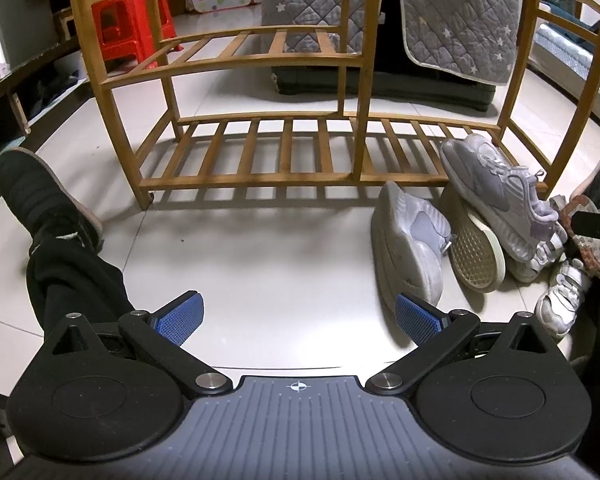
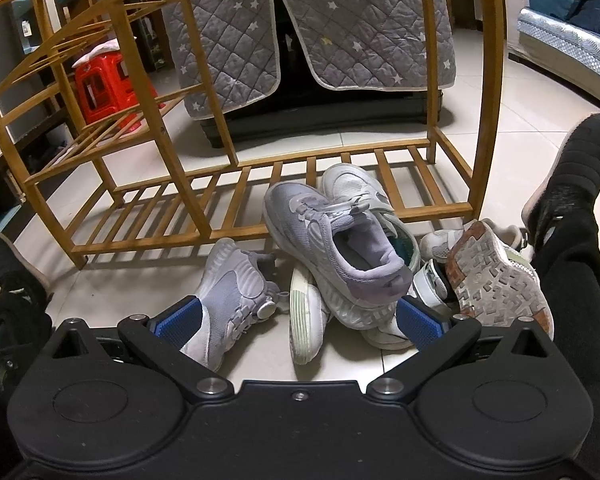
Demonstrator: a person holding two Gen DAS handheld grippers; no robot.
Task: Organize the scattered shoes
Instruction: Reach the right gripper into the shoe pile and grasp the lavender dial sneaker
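A pile of several shoes lies on the floor in front of the wooden shoe rack (image 1: pixel 292 148) (image 2: pixel 260 200). A grey sneaker (image 2: pixel 332 248) (image 1: pixel 500 188) sits on top of the pile. Another grey sneaker (image 2: pixel 236 292) (image 1: pixel 408 240) lies on its side left of it. A white shoe (image 2: pixel 308 320) and a shoe showing its tan waffle sole (image 1: pixel 476 248) lie beneath. A shoe with a worn grey and orange sole (image 2: pixel 496 280) is at the right. My left gripper (image 1: pixel 298 318) is open over bare floor, left of the pile. My right gripper (image 2: pixel 298 318) is open just above the pile.
The rack's shelves are bare. The person's legs and black shoes (image 1: pixel 40 200) (image 2: pixel 572 176) flank the pile. A red stool (image 1: pixel 128 24), a quilt-covered table (image 2: pixel 312 32) and a sofa (image 2: pixel 560 36) stand behind the rack.
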